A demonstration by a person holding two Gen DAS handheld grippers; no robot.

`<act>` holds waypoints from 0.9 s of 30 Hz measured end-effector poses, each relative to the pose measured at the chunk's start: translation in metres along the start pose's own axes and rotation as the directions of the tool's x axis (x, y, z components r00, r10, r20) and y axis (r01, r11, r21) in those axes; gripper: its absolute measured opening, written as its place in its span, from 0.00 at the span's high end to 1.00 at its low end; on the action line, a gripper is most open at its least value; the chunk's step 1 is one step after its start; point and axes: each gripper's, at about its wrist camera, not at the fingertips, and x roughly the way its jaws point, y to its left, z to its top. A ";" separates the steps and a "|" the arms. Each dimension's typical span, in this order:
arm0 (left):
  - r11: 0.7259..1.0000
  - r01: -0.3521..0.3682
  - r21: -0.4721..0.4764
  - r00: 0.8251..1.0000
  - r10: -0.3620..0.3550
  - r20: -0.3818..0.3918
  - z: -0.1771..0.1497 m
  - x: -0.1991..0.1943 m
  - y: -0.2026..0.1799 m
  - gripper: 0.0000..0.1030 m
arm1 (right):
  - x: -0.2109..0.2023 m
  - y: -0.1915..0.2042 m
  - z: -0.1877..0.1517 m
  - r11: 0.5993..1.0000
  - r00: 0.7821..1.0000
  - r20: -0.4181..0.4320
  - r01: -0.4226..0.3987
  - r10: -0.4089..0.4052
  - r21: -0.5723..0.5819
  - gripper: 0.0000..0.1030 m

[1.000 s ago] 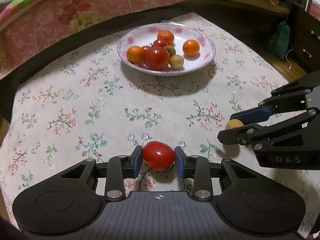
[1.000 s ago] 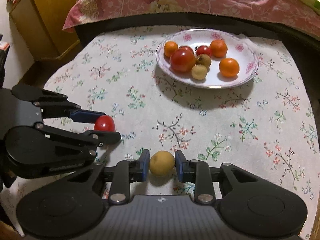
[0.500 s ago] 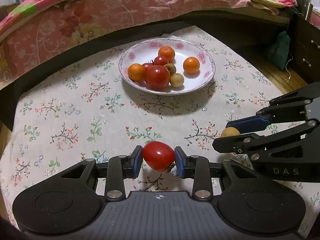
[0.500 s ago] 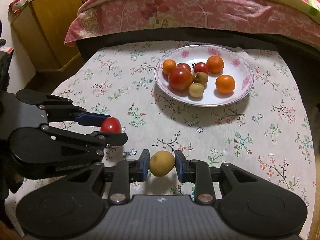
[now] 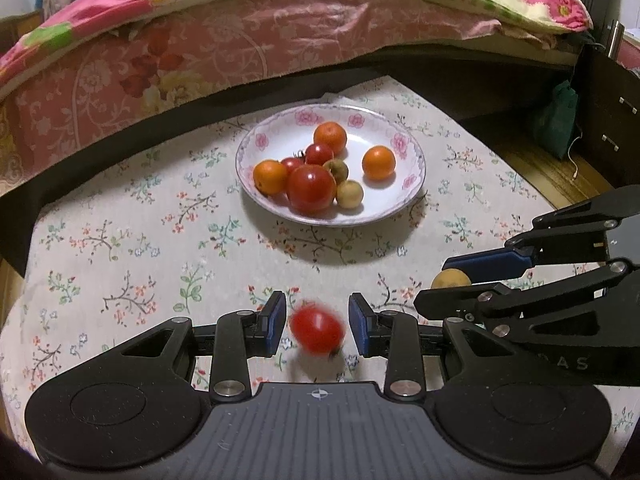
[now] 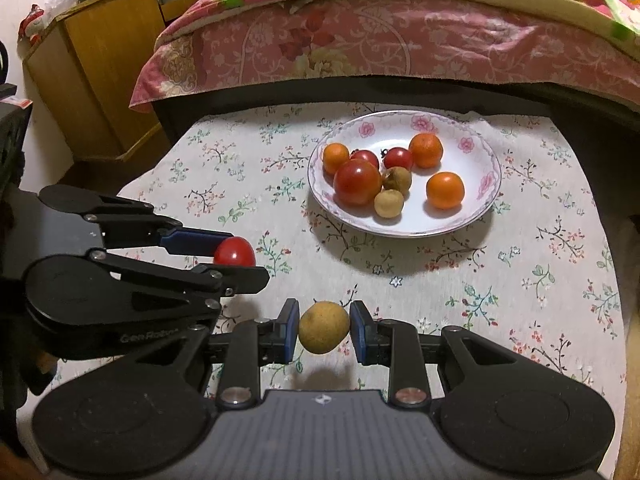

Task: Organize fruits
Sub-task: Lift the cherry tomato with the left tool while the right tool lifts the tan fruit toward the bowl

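A small red tomato [image 5: 317, 330] sits between the blue pads of my left gripper [image 5: 317, 312], above the floral tablecloth [image 5: 120, 248]. It is motion-blurred and hangs slightly low in the jaws. In the right wrist view the same tomato [image 6: 234, 252] is still pinched by the left gripper [image 6: 244, 258]. My right gripper [image 6: 324, 320] is shut on a round yellow-brown fruit [image 6: 324, 327], which also shows in the left wrist view as the yellow fruit [image 5: 450, 280]. Farther back, a white flowered plate [image 5: 396, 200] [image 6: 472, 160] holds several oranges, tomatoes and small brown fruits.
A bed with a pink floral cover [image 5: 240, 48] runs along the table's far side. A wooden cabinet [image 6: 100, 80] stands at the far left, and a dark dresser [image 5: 612, 112] with a green bag [image 5: 560, 120] at the right. The two grippers are side by side near the table's front.
Both views have tilted upward, so the plate now sits lower in frame and more of the bed shows. The tomato has dropped a little between the left pads and is now blurred.
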 end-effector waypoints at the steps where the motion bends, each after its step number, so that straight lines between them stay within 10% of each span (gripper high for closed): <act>1: 1.000 0.001 0.000 1.000 -0.001 0.005 0.001 0.000 0.000 0.59 | -0.001 -0.001 0.001 1.000 1.000 0.003 0.001 -0.001 0.002 0.73; 27: 0.998 -0.033 -0.044 0.995 0.029 -0.096 -0.017 0.031 0.014 0.55 | 0.004 -0.008 0.003 1.000 1.000 -0.009 0.006 -0.006 0.016 0.73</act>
